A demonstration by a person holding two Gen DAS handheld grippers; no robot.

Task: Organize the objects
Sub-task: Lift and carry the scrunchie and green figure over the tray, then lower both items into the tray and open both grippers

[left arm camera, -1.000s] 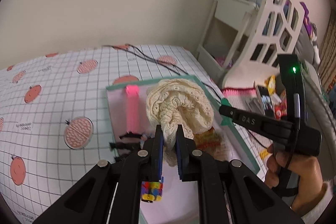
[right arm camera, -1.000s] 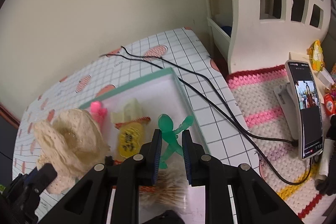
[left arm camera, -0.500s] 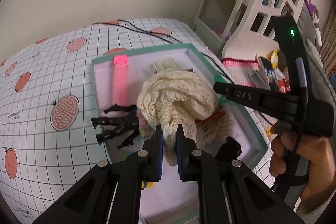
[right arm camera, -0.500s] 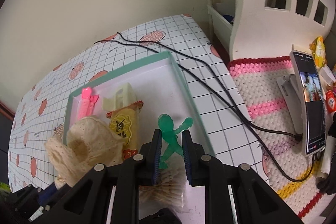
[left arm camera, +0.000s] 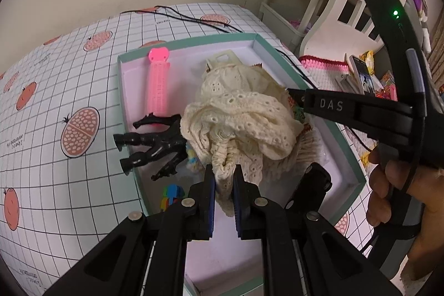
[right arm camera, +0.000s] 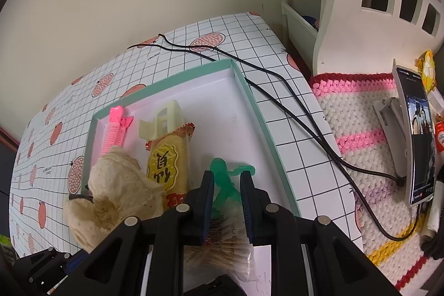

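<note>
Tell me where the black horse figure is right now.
In the left wrist view the black horse figure lies on its side at the left edge of the teal-rimmed box, legs poking over the rim, just below the pink clip and left of the cream lace cloth.

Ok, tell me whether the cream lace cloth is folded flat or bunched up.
Bunched up. The cream lace cloth hangs in crumpled gathers from the shut left gripper, above the tray, with no flat fold visible.
</note>
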